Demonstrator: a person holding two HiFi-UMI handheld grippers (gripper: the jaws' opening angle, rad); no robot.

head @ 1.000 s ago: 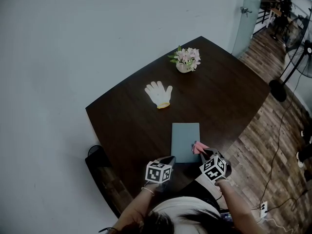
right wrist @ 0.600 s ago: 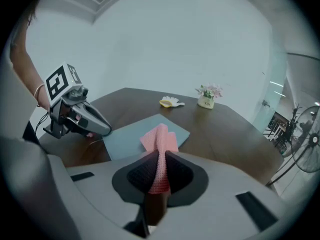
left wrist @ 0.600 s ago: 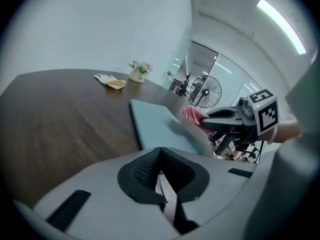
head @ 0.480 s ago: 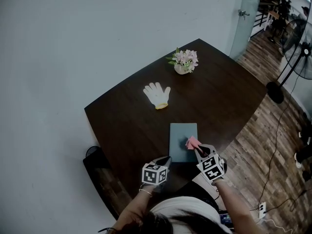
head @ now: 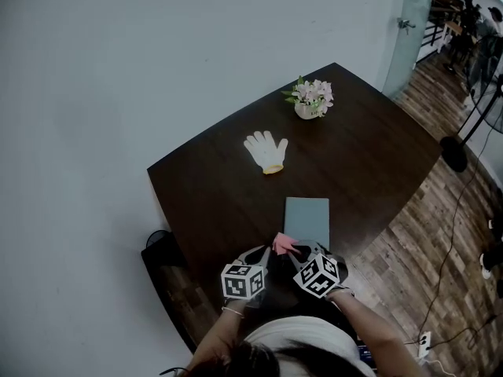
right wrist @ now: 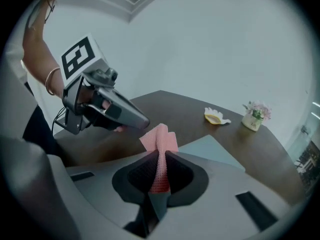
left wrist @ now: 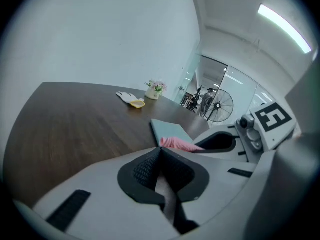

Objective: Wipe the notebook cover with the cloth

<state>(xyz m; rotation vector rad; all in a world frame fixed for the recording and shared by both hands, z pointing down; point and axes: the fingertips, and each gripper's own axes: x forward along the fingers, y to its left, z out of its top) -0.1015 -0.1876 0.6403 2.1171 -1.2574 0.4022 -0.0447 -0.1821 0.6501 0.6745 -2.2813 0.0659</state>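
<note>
right gripper (right wrist: 159, 160) is clamped on the pink cloth (right wrist: 160, 138). the fabric runs down between my two pads and fans out above them, centre of the right gripper view. left gripper (left wrist: 159, 153) has its pads pressed together with nothing between them.

in the head view both grippers sit at lower centre with their tips close together. the cloth is between them, right at the lower-left corner of the notebook (head: 307, 220), beside the cover rather than over it. can't tell if the cloth touches the table (head: 369, 155).

notebook lies flat and closed, grey-green cover up, just below frame centre near the table's lower edge. a white glove (head: 266, 149) lies flat above and left of it, well apart. a small flower pot (head: 313, 99) stands further up, near the table's top corner. a standing fan (left wrist: 220, 105) shows right of centre in the left gripper view, off the table.
</note>
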